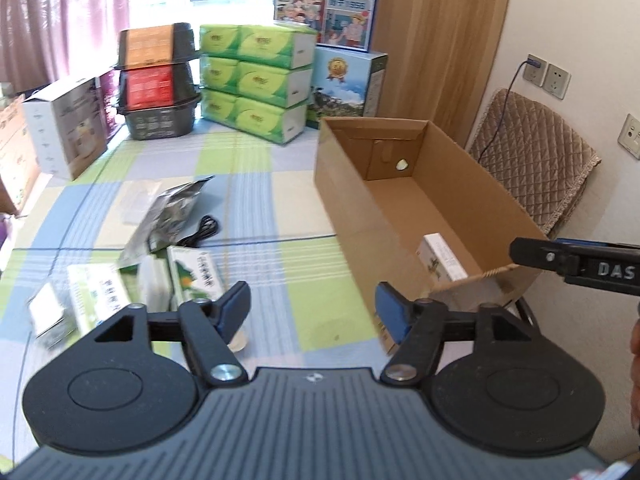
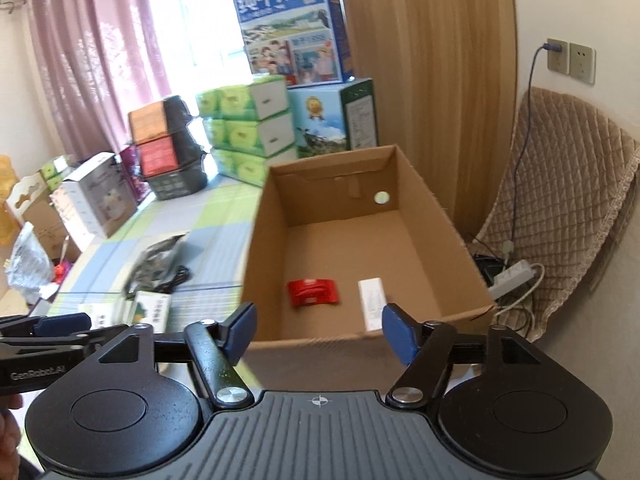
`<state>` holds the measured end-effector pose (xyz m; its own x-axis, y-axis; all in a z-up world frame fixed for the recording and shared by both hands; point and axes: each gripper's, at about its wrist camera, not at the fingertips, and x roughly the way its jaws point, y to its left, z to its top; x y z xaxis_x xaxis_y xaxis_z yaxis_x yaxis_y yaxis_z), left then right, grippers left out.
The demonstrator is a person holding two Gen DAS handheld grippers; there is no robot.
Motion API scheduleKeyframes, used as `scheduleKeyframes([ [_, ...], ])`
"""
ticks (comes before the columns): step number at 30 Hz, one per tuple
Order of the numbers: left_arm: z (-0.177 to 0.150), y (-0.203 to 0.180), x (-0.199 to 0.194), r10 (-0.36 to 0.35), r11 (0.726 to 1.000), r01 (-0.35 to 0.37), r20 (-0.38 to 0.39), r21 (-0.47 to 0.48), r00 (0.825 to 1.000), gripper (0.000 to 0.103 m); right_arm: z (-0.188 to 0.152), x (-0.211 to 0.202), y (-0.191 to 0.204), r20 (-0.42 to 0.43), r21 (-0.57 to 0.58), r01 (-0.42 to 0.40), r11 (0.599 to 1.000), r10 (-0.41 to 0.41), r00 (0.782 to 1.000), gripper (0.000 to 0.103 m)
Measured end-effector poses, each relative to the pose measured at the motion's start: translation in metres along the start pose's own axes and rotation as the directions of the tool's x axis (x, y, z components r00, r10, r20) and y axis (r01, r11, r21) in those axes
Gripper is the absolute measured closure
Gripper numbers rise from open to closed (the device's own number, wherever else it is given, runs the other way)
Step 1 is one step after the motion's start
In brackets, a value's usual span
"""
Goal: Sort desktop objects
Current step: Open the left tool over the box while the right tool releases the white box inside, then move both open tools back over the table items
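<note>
**Desktop clutter left, carton right, both grippers empty**

Packets and small boxes lie in a loose heap on the checked cloth (image 1: pixel 280 200), ahead and to the left of the left gripper (image 1: pixel 312 312). Furthest left in that heap sits a small pale box (image 1: pixel 50 314), blurred; next to it a green-and-white box (image 1: pixel 100 292), then a second green box (image 1: pixel 194 274) just beyond the gripper's left finger. Behind these lie a silver foil bag (image 1: pixel 168 212) and a black cable (image 1: pixel 202 230), the cable touching the bag's right edge.

The left gripper hangs above the cloth with its blue pads spread wide and nothing between them.

Ahead and to its right stands the open carton (image 1: pixel 400 184). Inside, near the front wall, a white box (image 1: pixel 440 258) rests on the floor of the carton. From the right wrist view a red packet (image 2: pixel 314 292) shows too, lying left of the white box and apart from it; both are just ahead of the right gripper (image 2: pixel 318 330).

The right gripper hovers at the carton's near rim, its pads likewise wide apart and holding nothing. In the left view its black finger pokes in from the right edge, over the carton's near right corner.

Beyond the carton, well past both grippers, stand stacked green tissue packs (image 1: pixel 256 80), black baskets (image 1: pixel 160 80) and milk cartons (image 2: pixel 292 24). To the right of the carton is a quilted chair (image 2: pixel 568 208).
</note>
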<state>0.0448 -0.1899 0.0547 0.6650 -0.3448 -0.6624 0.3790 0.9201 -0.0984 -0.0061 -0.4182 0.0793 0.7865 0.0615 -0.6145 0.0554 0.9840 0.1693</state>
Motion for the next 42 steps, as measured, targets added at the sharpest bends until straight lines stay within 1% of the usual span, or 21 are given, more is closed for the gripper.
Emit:
scheduleKeyframes([
  [2, -0.004, 0.006, -0.007, 0.011, 1.000, -0.011, 0.002, 0.000, 1.000, 0.030, -0.003, -0.006, 0.009, 0.002, -0.009, -0.011, 1.000, 0.011, 1.000, 0.029],
  [4, -0.008, 0.014, -0.015, 0.027, 1.000, -0.026, 0.003, -0.007, 1.000, 0.025, -0.005, -0.010, 0.019, 0.001, -0.021, -0.016, 1.000, 0.016, 1.000, 0.025],
  [6, -0.012, 0.020, -0.021, 0.044, 0.999, -0.044, 0.008, -0.012, 0.999, 0.018, -0.007, -0.014, 0.028, 0.005, -0.030, -0.024, 0.999, 0.024, 1.000, 0.018],
  [10, -0.019, 0.036, -0.031, 0.070, 0.997, -0.070, 0.006, -0.037, 0.998, 0.013, -0.011, -0.018, 0.045, -0.001, -0.045, -0.047, 0.998, 0.047, 0.999, 0.009],
  [12, -0.022, 0.043, -0.035, 0.084, 0.996, -0.084, 0.008, -0.044, 0.996, 0.009, -0.013, -0.019, 0.054, -0.004, -0.056, -0.052, 0.997, 0.052, 0.999, 0.002],
  [18, -0.028, 0.063, -0.047, 0.114, 0.991, -0.113, 0.012, -0.066, 0.993, 0.002, -0.017, -0.016, 0.076, -0.022, -0.080, -0.077, 0.994, 0.075, 0.997, 0.002],
  [30, -0.041, 0.104, -0.063, 0.178, 0.981, -0.178, -0.002, -0.080, 0.984, 0.002, -0.029, -0.001, 0.118, -0.076, -0.138, -0.129, 0.982, 0.120, 0.990, 0.002],
  [35, -0.047, 0.123, -0.067, 0.202, 0.975, -0.202, -0.007, -0.098, 0.979, 0.002, -0.034, 0.006, 0.127, -0.089, -0.144, -0.142, 0.979, 0.130, 0.988, 0.002],
  [42, -0.054, 0.147, -0.074, 0.215, 0.969, -0.214, -0.002, -0.123, 0.977, 0.002, -0.042, 0.016, 0.140, -0.089, -0.158, -0.156, 0.975, 0.143, 0.986, 0.002],
])
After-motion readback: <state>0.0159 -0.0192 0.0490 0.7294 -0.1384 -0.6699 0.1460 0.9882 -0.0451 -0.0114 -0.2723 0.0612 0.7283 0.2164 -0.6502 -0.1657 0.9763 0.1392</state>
